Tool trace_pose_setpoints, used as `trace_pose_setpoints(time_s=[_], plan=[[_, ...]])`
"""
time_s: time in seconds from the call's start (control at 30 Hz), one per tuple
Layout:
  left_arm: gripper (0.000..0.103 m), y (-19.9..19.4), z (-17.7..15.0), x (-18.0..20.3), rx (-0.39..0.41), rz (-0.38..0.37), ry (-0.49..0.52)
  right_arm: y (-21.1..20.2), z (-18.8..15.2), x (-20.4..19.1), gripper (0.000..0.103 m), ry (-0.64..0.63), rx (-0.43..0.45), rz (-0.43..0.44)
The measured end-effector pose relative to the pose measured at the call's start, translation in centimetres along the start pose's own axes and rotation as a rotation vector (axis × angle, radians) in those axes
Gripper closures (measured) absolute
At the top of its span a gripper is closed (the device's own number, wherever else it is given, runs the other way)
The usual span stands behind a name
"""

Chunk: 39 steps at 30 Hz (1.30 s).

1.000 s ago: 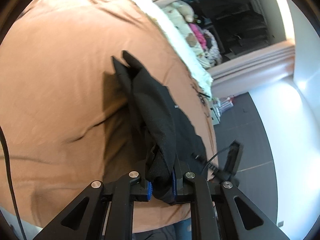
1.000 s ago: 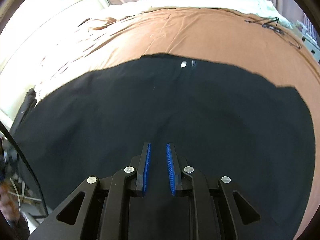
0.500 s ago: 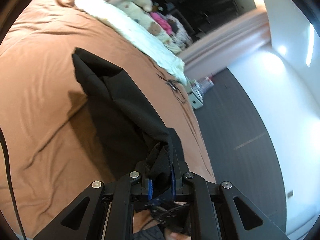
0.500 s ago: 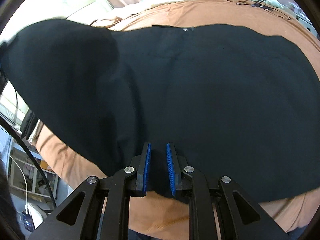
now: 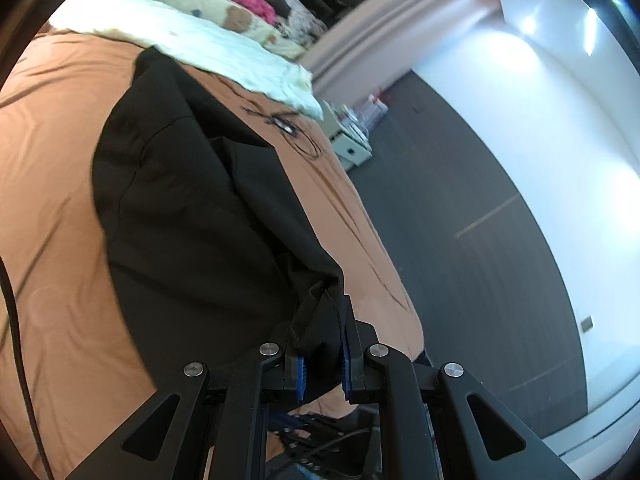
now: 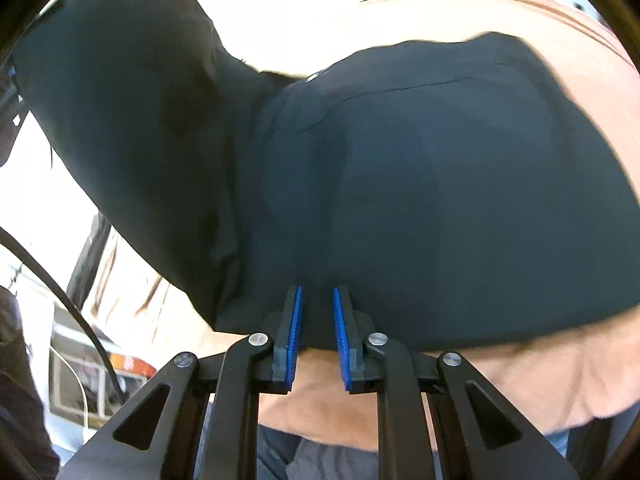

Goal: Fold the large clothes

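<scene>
On the brown bed (image 5: 52,208), the black garment (image 5: 192,208) is lying partly lifted; the left claw (image 5: 322,372) is pinching its bunched edge, the right claw (image 6: 316,336) gripping its near hem. A fold-over is seemingly underway, needing edges carried across and aligned.

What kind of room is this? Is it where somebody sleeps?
Most likely a bedroom. A big bed with a brown cover fills the view, with a pale blanket and soft toys at its far end. Both grippers hold a black garment over it.
</scene>
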<state>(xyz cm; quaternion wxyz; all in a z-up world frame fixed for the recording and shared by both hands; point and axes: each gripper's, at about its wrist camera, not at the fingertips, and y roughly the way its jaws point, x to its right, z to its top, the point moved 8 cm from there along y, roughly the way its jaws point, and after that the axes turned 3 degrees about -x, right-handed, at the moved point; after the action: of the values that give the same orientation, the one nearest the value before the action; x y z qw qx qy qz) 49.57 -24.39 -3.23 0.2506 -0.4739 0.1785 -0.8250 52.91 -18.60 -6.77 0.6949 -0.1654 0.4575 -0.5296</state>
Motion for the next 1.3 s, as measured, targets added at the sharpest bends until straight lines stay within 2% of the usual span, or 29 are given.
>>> trace_pose_setpoints(time_s=[0.17, 0.33, 0.43, 0.6, 0.7, 0.77, 0.8, 0.83, 0.93, 1.0, 1.1, 1.17, 1.23, 1.3], plan=[[0.09, 6.6, -0.6, 1.5, -0.101, 0.003, 0.034, -4.4, 0.5, 5.7, 0.09, 0.094, 0.072, -0.035], [0.09, 13.8, -2.2, 0.9, -0.222, 0.054, 0.046, -8.1, -0.3, 10.4, 0.09, 0.162, 0.119, -0.087], [0.09, 16.5, -3.4, 0.6, -0.272, 0.057, 0.044, -9.6, -0.9, 12.8, 0.09, 0.199, 0.13, -0.107], [0.09, 18.9, -5.0, 2.2, -0.322, 0.045, 0.079, -11.0, -1.3, 15.5, 0.09, 0.243, 0.146, -0.114], [0.09, 19.9, -6.8, 3.5, -0.368, 0.023, 0.117, -11.8, -1.6, 15.5, 0.089, 0.253, 0.158, -0.107], [0.09, 21.0, -7.5, 4.2, -0.395, 0.019, 0.135, -12.7, -2.6, 16.0, 0.074, 0.256, 0.166, -0.104], [0.09, 21.3, -8.1, 4.6, -0.407, 0.02, 0.142, -12.7, -3.0, 15.3, 0.052, 0.259, 0.172, -0.102], [0.09, 21.8, -8.4, 4.7, -0.415, 0.021, 0.144, -12.9, -4.3, 14.9, 0.039, 0.26, 0.185, -0.101], [0.089, 23.7, -9.4, 4.7, -0.443, 0.029, 0.142, -13.4, -5.1, 14.3, 0.038, 0.255, 0.21, -0.098], [0.082, 24.8, -9.2, 4.5, -0.461, 0.03, 0.134, -13.5, -5.6, 14.4, 0.038, 0.262, 0.211, -0.079], [0.059, 24.9, -9.6, 4.2, -0.493, 0.012, 0.109, -13.2, -5.8, 15.2, 0.038, 0.272, 0.204, -0.063], [0.036, 24.1, -9.1, 4.3, -0.486, -0.001, 0.119, -12.9, -5.5, 15.2, 0.038, 0.271, 0.202, -0.046], [0.028, 22.8, -8.3, 4.3, -0.449, 0.001, 0.13, -12.5, -4.6, 14.6, 0.038, 0.26, 0.2, -0.024], [0.028, 21.1, -7.5, 3.6, -0.415, 0.014, 0.124, -12.3, -4.0, 13.9, 0.038, 0.252, 0.198, 0.006]])
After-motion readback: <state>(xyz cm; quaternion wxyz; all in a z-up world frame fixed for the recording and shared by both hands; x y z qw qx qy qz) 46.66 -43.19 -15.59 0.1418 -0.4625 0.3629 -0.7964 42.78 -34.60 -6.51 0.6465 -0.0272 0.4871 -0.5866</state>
